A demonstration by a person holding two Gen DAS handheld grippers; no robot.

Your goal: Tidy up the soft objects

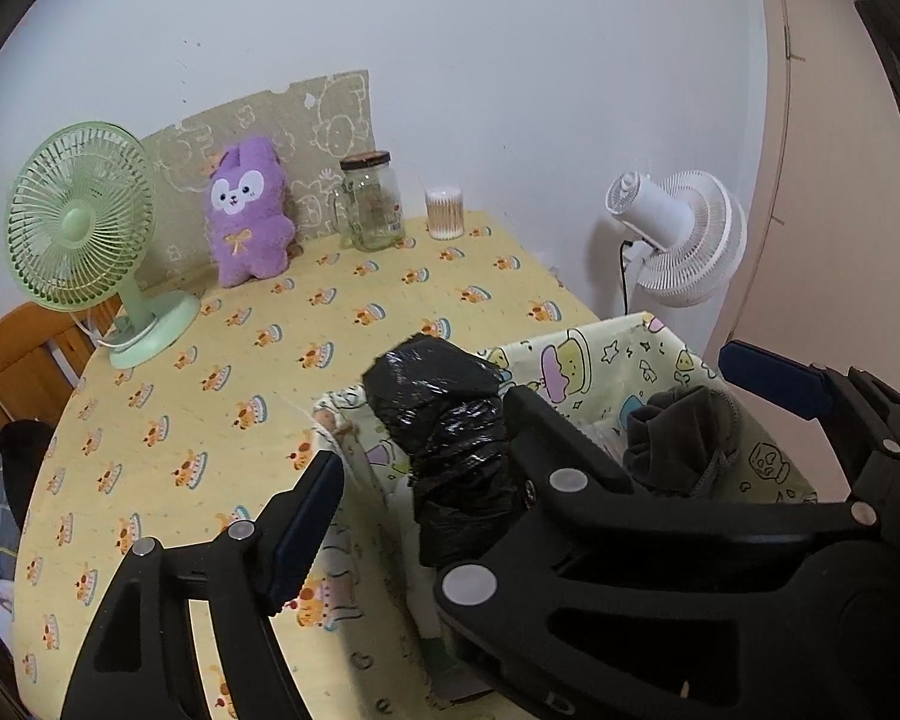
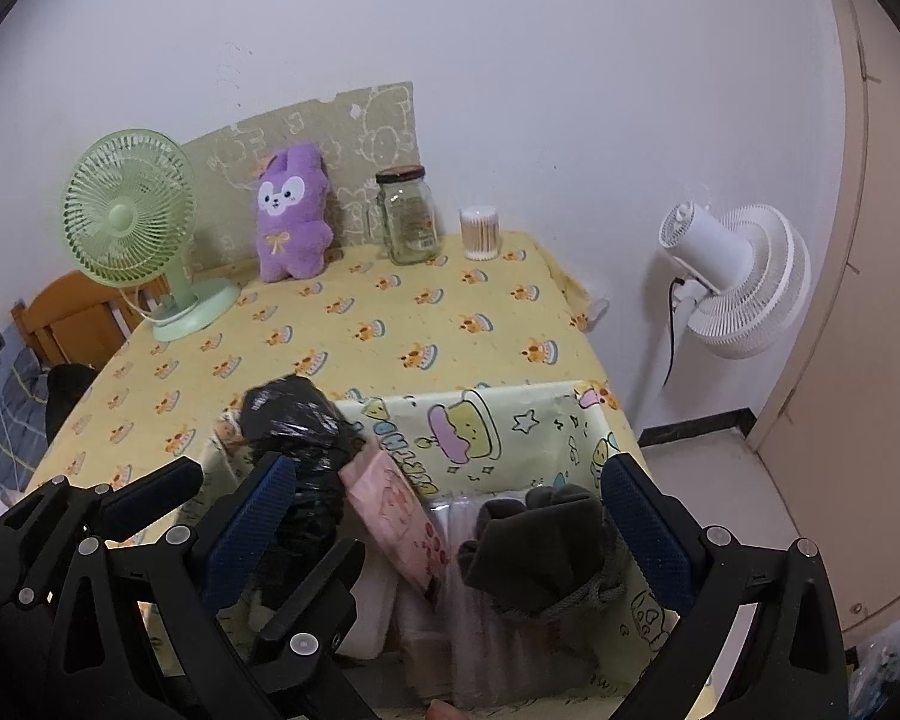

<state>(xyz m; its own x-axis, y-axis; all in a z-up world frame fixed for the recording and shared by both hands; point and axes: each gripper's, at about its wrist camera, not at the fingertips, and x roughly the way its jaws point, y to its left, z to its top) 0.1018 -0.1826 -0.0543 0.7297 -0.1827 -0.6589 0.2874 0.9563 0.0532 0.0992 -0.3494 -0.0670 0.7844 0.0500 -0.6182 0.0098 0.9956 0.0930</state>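
I am holding my left gripper jaws wide around the black plastic bundle, not pressing, so it rests in the fabric bin; my right gripper jaws are open, empty.

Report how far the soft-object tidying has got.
Done: the black plastic bundle, pink pouch and grey cloth sit in the patterned fabric bin. In hand: nothing; the left gripper and right gripper are open. Left: the purple plush, against the wall.
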